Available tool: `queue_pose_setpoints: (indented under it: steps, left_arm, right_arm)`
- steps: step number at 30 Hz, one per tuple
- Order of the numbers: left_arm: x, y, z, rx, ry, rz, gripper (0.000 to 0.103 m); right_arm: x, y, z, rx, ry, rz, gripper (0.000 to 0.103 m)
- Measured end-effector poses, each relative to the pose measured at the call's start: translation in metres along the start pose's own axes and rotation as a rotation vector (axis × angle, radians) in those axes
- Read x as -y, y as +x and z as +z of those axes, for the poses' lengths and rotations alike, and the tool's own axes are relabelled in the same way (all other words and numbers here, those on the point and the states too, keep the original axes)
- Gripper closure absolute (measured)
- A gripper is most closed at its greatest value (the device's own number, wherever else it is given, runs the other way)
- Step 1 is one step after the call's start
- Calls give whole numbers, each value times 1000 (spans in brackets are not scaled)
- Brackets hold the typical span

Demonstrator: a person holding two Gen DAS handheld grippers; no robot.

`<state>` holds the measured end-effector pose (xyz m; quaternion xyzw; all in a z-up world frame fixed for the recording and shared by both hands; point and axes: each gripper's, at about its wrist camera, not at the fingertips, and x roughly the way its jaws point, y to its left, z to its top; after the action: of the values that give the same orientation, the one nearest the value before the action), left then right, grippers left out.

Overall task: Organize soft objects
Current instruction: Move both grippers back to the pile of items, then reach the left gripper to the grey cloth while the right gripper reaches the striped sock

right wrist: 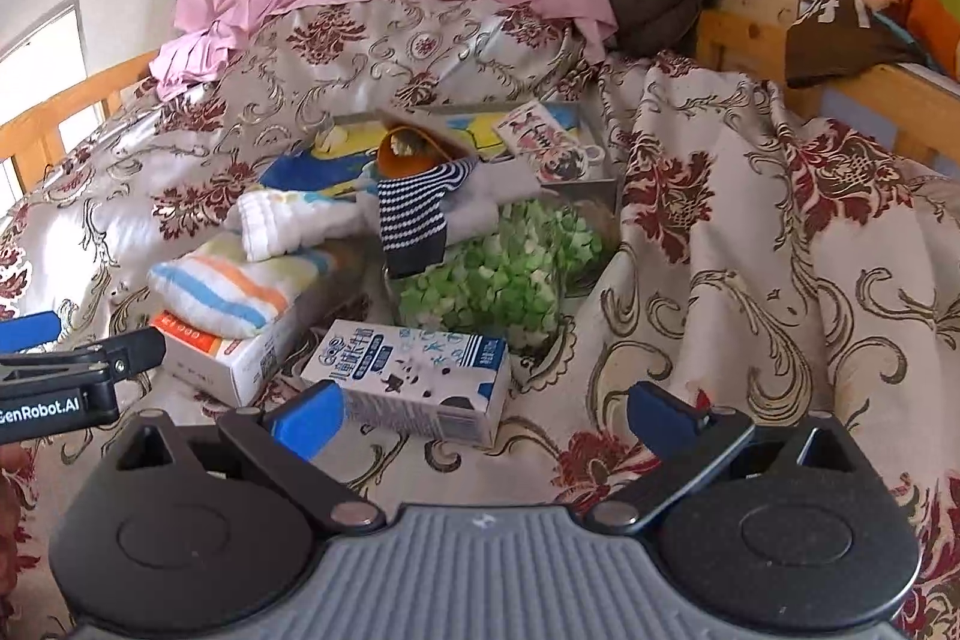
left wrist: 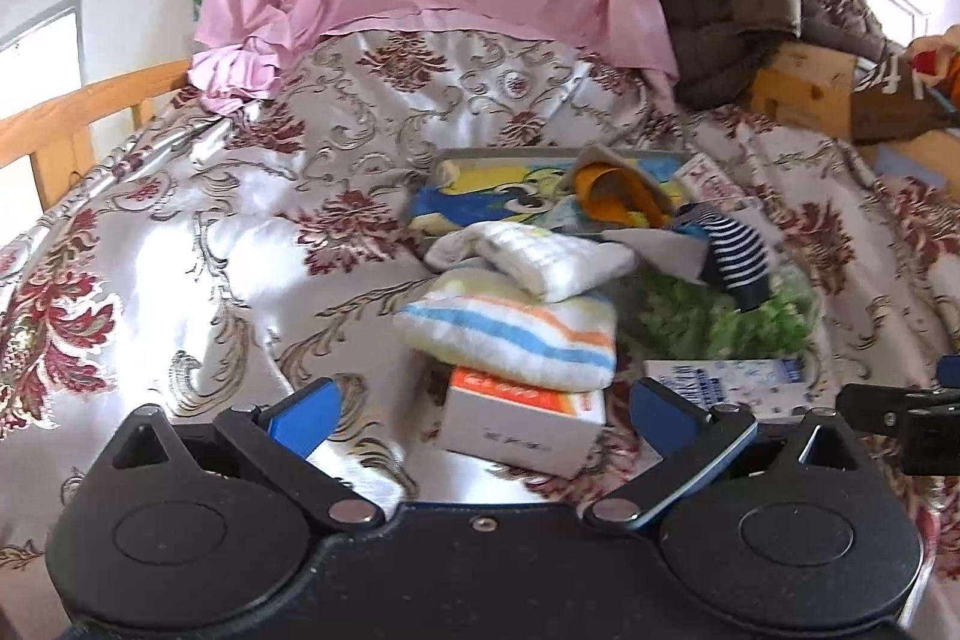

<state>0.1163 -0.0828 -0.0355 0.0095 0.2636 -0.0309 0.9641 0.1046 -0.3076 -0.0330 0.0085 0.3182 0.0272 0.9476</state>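
Striped towel (left wrist: 510, 334) atop box (left wrist: 522, 424): soft, light, compressible; pinch its folded edge. Left gripper (left wrist: 480, 415) and right gripper (right wrist: 483, 415) jaws apart, empty.

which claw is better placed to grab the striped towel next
Left, probably. The open left claw faces the striped towel on the orange box; the open right claw faces the milk carton.

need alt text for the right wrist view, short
The open right claw hovers over a floral bedspread, just short of a milk carton. Beyond lie a striped towel on a white box, a striped sock and green foliage.
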Motion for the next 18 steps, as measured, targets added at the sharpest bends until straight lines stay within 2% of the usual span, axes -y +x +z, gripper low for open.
queue_pose_setpoints:
  steps: [18]
  left_arm:
    - [-5, 5, 1, -13, 1, 50, 1]
  right_arm:
    - [-19, 7, 0, -26, -104, 24, 0]
